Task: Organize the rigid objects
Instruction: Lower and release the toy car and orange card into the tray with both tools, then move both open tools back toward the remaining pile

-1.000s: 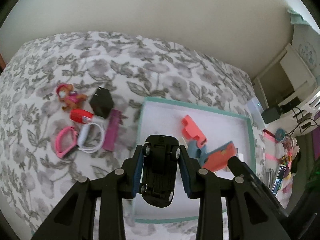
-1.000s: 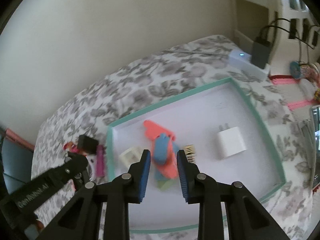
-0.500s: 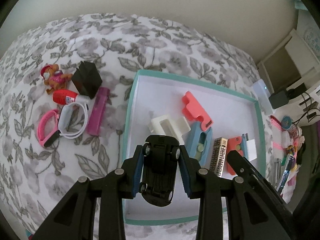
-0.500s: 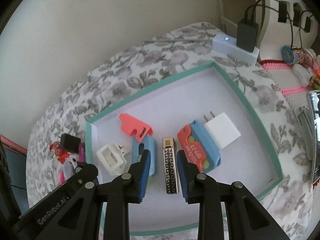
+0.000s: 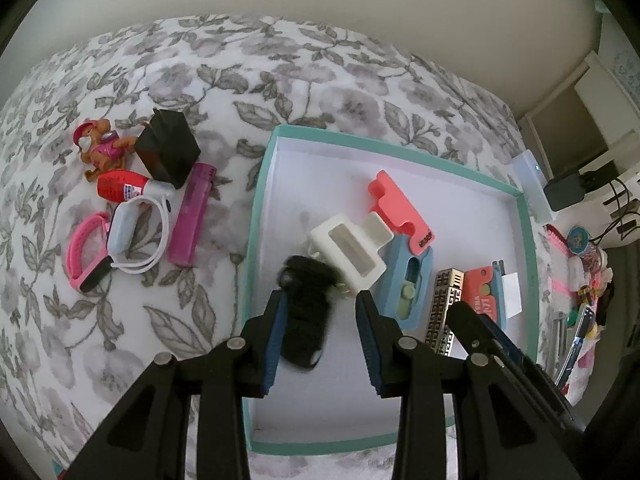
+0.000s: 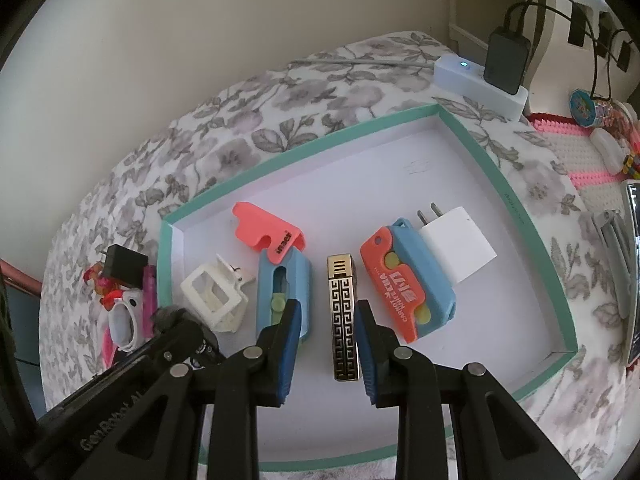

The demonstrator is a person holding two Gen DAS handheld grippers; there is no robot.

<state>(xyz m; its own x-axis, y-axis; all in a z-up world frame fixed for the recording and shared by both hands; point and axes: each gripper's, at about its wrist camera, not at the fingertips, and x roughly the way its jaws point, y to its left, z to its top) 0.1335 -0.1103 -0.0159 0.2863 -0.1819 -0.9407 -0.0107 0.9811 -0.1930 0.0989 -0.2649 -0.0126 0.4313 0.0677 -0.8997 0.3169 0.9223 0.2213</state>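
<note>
My left gripper is open over the teal-rimmed white tray. A black toy car, motion-blurred, is between the fingers, against the left one and apart from the right one. The tray holds a white clip, a coral and blue cutter, a patterned gold lighter, a second orange and blue cutter and a white plug. My right gripper is open and empty above the gold lighter.
Left of the tray on the floral cloth lie a toy dog, a black charger, a red and white bottle, a purple lighter, a white band and a pink band. A power strip sits beyond the tray's far right.
My left gripper has opened and the black car has left its grip, dropping toward the tray. Both grippers have moved lower and closer over the tray.
</note>
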